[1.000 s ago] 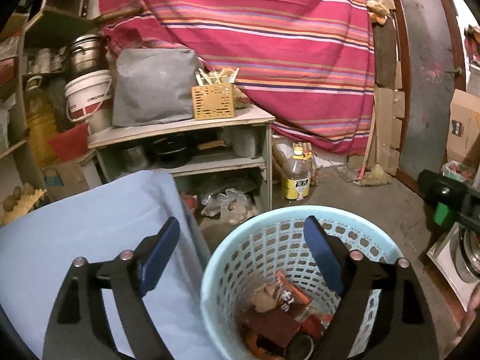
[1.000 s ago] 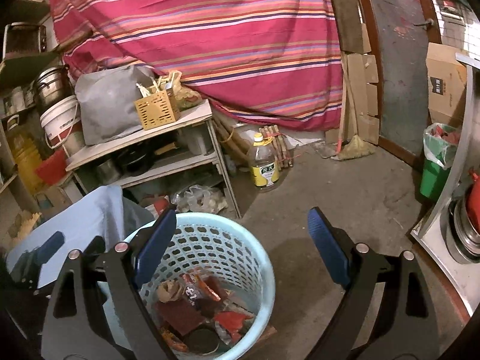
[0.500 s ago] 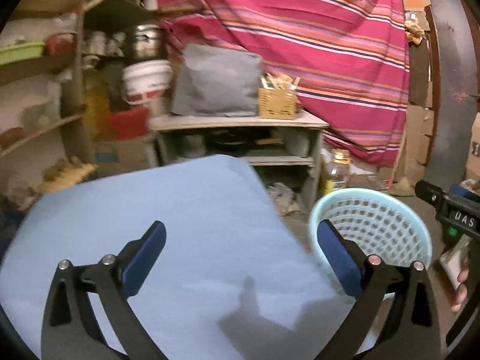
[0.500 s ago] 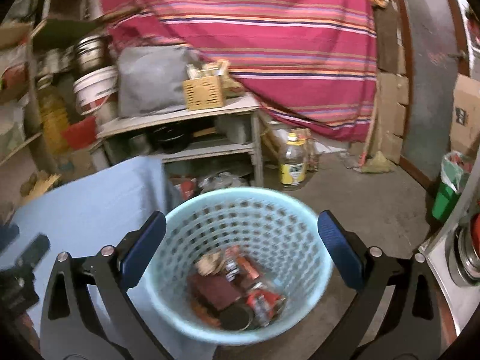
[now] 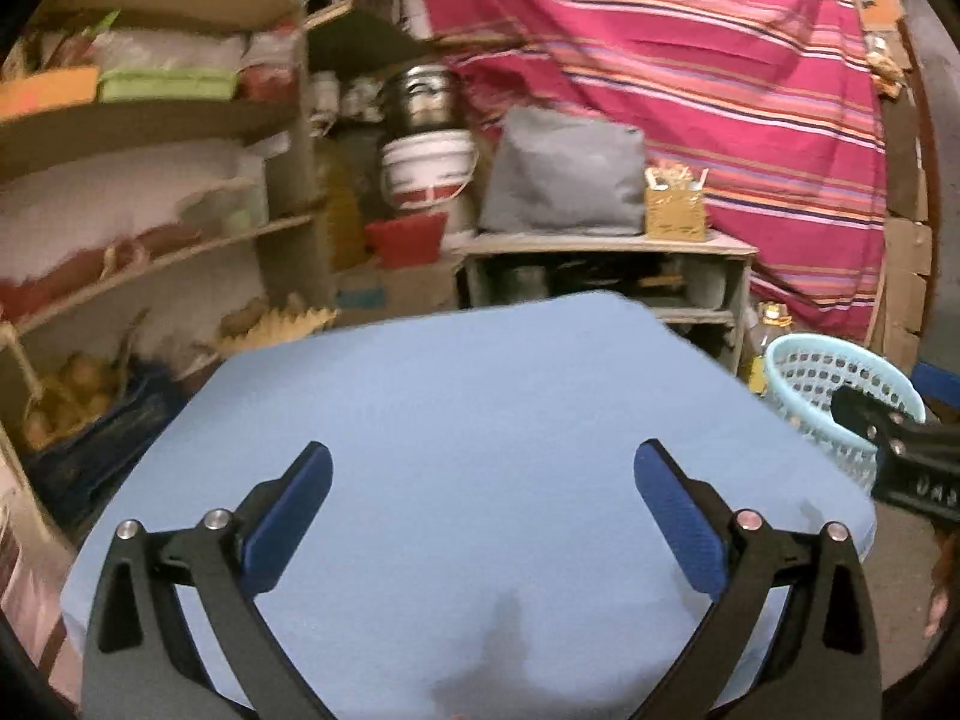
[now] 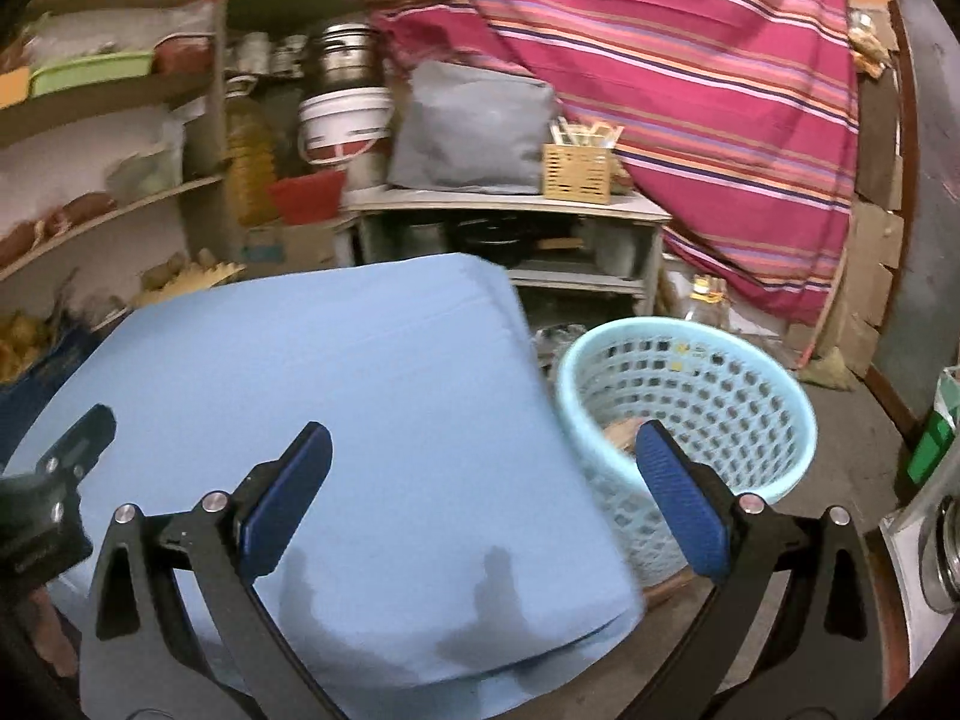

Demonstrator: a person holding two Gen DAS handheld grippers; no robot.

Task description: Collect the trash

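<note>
Left gripper [image 5: 483, 474] and right gripper [image 6: 483, 453]: both gaping wide, carrying nothing | hovering over blue table [image 5: 480, 396] | advice: scanning for litter before returning to basket [image 6: 720, 372].

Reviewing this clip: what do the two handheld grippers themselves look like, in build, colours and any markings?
Both match: the left gripper and right gripper each have black angular linkage arms with silver rivets and two fingers faced with blue textured pads. In the left wrist view, the right gripper's black body shows white lettering, too blurred to read. No cables or sleeves show.
</note>
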